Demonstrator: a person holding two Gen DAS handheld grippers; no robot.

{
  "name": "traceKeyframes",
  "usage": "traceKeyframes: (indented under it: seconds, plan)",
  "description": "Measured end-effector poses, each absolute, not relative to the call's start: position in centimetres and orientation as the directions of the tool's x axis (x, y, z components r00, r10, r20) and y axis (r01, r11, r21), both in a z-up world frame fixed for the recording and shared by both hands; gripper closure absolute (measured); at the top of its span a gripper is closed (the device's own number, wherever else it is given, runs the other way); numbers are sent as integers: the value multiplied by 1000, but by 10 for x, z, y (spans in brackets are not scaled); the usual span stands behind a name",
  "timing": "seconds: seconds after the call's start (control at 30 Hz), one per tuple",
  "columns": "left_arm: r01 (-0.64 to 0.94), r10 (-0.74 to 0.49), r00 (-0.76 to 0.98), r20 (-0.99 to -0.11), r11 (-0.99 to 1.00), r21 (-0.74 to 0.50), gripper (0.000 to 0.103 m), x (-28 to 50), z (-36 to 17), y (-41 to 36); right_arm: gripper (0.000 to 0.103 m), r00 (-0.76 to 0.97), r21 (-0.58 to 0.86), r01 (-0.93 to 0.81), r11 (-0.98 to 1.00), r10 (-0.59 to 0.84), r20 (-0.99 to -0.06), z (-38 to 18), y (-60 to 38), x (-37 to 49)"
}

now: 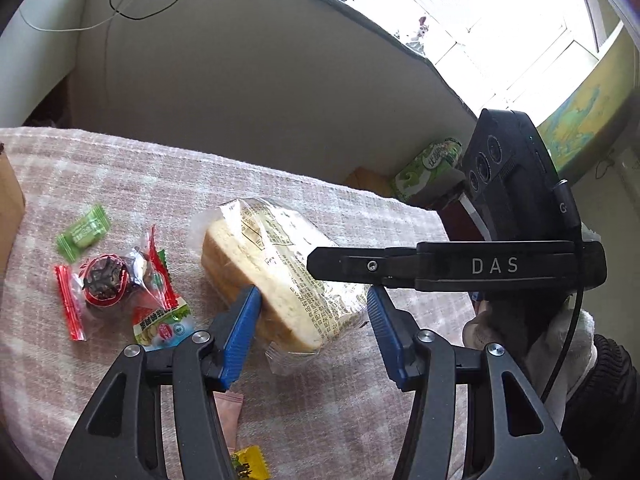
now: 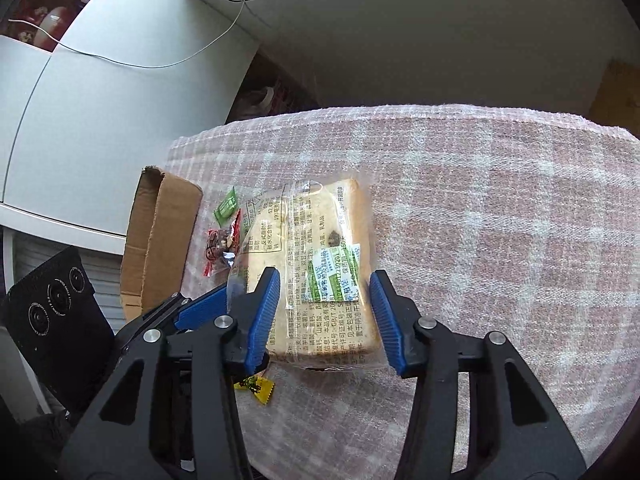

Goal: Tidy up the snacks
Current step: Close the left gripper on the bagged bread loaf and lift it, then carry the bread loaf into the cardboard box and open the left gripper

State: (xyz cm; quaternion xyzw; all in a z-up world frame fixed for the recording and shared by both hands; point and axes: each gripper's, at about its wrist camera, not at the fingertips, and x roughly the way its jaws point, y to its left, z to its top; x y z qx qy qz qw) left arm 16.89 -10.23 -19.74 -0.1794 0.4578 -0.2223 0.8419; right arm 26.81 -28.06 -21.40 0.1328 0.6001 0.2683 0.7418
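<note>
1. Bread pack (image 2: 320,264): sliced loaf in clear printed wrap, on the middle of the counter, its near end between both sets of jaws. In the left wrist view it sits tilted, far end higher.
2. Long axis: in the right wrist view it runs straight away from the camera, in line with the fingers, so those jaws span the short width. In the left wrist view it lies slantwise, far-left to near-right.
3. Left gripper (image 1: 314,308): jaws part-way apart and clamped on the pack, one blue pad against the crust side, the other against the wrap at the opposite edge.
4. Right gripper (image 2: 324,308): jaws astride the same end of the pack, one pad over the wrap, the other just beside its edge. Whether they press cannot be told.
5. Box (image 2: 160,232): open brown cardboard, at the counter's left edge, left of the pack. Judged the likely place for the pack, with the left hand the nearer.
6. Sweets (image 1: 104,280): a small heap of red, green and clear wrappers between pack and box. They lie in the path of any slide leftward, so a lift looks safer.
7. Yellow sweet (image 2: 256,386): under the near corner of the pack.
8. Pink sachet (image 1: 228,404): on the cloth, beneath the left jaws.
9. Counter (image 2: 480,200): covered by a pink-and-white checked cloth, soft weave, bare on the right half.
10. Glove (image 1: 560,344): pale, on the hand holding the right gripper.
11. Room: bright window (image 1: 500,32) with plants on the sill, plain wall, white cabinet (image 2: 100,100) with loose cables across it.
</note>
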Motion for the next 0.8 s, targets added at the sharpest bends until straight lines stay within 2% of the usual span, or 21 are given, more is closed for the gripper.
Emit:
traceKeyframes:
  seconds: [0.6,0.8]
  plan:
    - [204,-526,575,-627,834,-512,49,142,-145,-34,54,171,518,-332,789,590,-789,-142,-199,250]
    - [172,-503,617,-606,837,-519,49,135,-133,9,54,164,526,-372,765,612,-774,-127,-155,251]
